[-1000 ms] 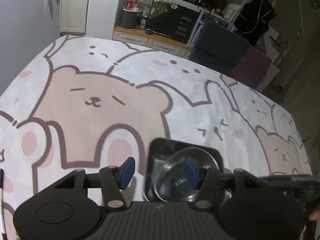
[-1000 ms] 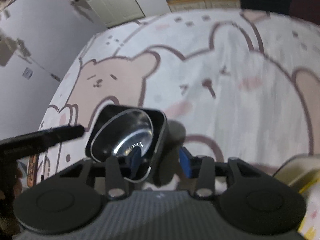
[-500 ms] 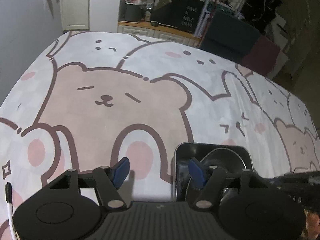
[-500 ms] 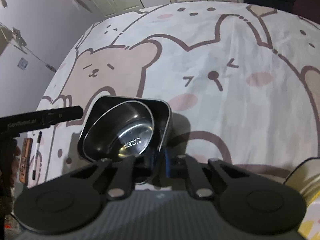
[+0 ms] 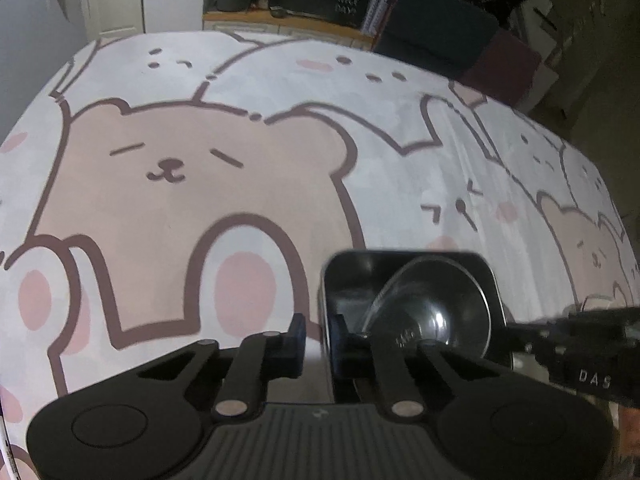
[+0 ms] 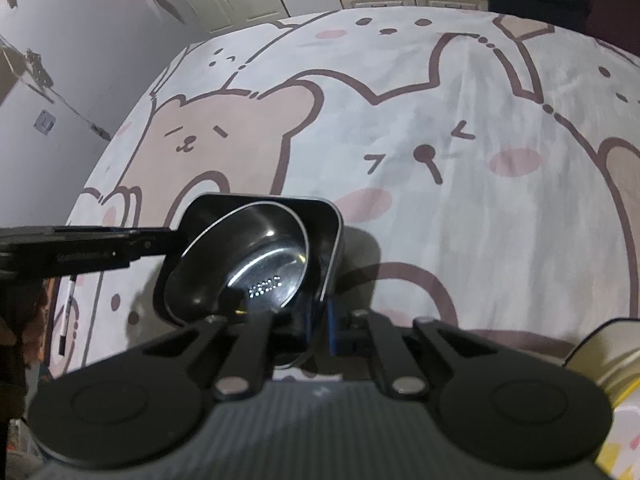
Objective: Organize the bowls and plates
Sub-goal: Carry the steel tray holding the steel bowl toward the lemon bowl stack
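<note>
A round steel bowl (image 6: 256, 276) sits nested inside a dark square dish (image 6: 332, 228), leaning a little against the dish's wall rather than lying flat. The pair rests on the bear-print tablecloth (image 5: 200, 184), toward the table's near edge, roughly midway along it.

Both tools are on the dish at once. The left gripper (image 5: 320, 340) is narrowed down on the dish's left wall, one blue pad outside and the other inside. The right gripper (image 6: 316, 328) pinches the opposite wall the same way, its jaws nearly together with the rim between them.

As I judge it, the stacking step is done: bowl inside dish makes one bundle. What is left looks like carrying or sliding that bundle to wherever it belongs, and perhaps settling the bowl level. At the table's near right corner a pale yellow-rimmed vessel (image 6: 608, 352) shows partly; I cannot tell what it is. A pen (image 6: 66, 312) lies on the cloth to the left.
</note>
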A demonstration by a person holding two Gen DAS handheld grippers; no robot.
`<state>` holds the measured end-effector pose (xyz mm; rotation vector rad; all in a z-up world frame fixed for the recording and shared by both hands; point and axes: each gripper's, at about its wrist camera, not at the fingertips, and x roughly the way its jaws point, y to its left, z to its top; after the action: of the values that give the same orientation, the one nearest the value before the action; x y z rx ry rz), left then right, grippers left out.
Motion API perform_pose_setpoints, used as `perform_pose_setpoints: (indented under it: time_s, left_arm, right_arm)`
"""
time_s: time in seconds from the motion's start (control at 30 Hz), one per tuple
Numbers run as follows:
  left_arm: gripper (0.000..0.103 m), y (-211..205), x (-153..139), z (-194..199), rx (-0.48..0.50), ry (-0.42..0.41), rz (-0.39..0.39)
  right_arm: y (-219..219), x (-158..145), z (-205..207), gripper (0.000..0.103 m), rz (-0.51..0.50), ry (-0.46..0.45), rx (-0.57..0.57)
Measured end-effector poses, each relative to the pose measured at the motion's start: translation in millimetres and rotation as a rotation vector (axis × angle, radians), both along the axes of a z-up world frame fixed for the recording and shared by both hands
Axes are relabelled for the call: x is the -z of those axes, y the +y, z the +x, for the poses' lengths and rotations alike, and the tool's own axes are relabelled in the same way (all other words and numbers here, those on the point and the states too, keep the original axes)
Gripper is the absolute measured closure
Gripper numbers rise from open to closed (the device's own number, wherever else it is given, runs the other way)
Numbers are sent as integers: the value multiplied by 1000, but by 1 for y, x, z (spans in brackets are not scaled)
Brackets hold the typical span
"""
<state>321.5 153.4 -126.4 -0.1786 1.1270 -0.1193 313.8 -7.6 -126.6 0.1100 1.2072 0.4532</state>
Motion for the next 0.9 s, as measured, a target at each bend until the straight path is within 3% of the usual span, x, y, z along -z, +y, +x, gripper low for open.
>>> perform_pose_setpoints:
  time_s: [0.17, 0.23, 0.7, 0.9]
  left_arm:
    - [92, -3, 5, -4, 16, 24, 3]
    - [99, -3, 5, -5, 15, 22, -12]
    - [100, -5, -2, -8, -7, -4, 0]
    - [100, -6, -18, -11, -36, -39, -25]
  right_arm:
    - [1, 0, -2, 93, -6, -12, -2]
    - [1, 0, -3, 93, -9, -12, 0]
    - [0, -1, 1, 95, -13, 2, 8]
    - [-3, -12, -2, 95, 0, -38, 7]
